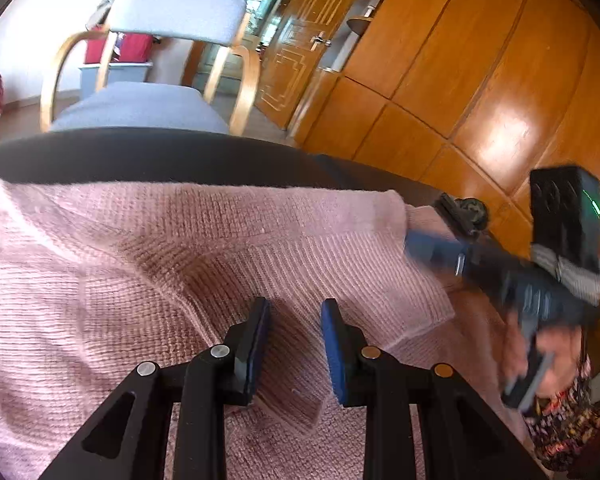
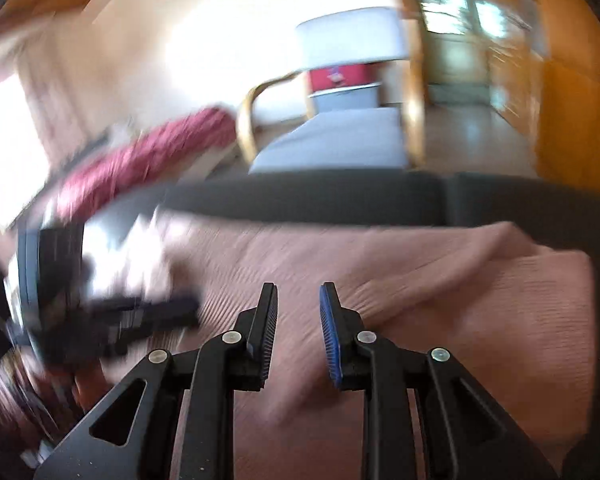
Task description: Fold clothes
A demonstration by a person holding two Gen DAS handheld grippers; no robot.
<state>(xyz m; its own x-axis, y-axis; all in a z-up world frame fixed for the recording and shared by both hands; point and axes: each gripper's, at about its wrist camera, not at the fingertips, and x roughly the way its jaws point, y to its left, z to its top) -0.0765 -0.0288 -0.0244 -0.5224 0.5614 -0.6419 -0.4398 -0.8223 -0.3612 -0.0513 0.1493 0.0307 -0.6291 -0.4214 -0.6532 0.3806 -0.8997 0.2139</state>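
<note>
Pink knit sweater lies spread on a dark surface, covering most of the near part, w/ folds and a ribbed hem edge toward the right in the left wrist view. Left gripper sits low over the sweater near that hem; jaws partly apart, blue pads facing each other, a ridge of knit rising into the gap betw. them, but can't tell if the pads actually press it. Right gripper hovers over the sweater too, right wrist view heavily blurred; jaws partly apart, only flat fabric seen through the gap, nothing held. In the left wrist view the right gripper shows at the sweater's right edge, blurred, w/ a hand behind it and a patterned sleeve below. In the right wrist view the left gripper appears at left as a dark smear over the sweater. Past the dark surface stands a chair w/ grey cushions and bent wood arms; wood cabinets fill the right side. Red cloth lies at left in the right wrist view.
</note>
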